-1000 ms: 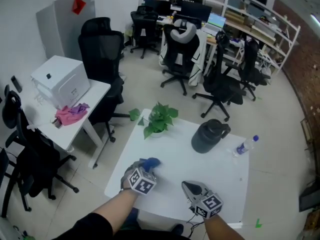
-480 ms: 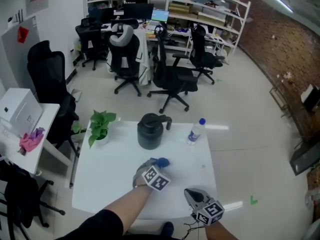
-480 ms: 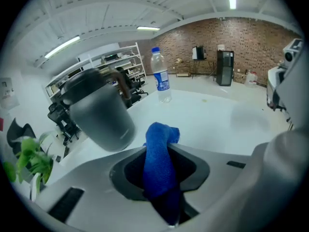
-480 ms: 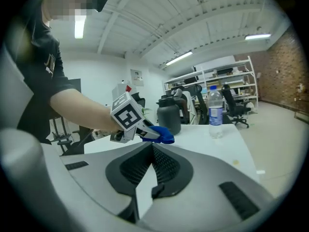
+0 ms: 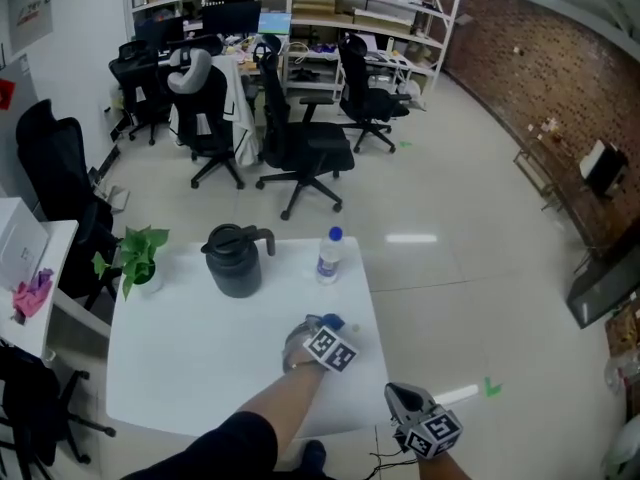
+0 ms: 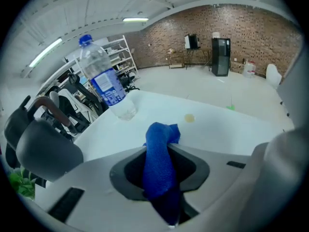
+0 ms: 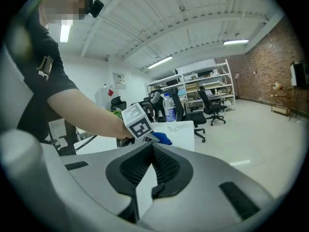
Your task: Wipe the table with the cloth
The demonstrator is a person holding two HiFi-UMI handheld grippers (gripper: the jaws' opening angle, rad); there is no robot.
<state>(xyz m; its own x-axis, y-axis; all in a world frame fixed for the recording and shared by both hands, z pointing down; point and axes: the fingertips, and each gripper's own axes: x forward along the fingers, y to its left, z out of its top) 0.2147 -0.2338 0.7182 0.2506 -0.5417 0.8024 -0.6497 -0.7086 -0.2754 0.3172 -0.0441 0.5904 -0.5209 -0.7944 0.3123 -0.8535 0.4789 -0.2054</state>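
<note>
Ahead of you a dark jug [image 5: 235, 266] stands upright, with a clear water bottle [image 5: 328, 255] (blue cap, blue label) near its right side, not touching it. A potted plant [image 5: 138, 258] sits well left of the jug. Black office chairs [image 5: 300, 153] crowd the floor beyond, before white shelves [image 5: 340, 3]. A brick wall [image 5: 540, 58] runs along your right.
</note>
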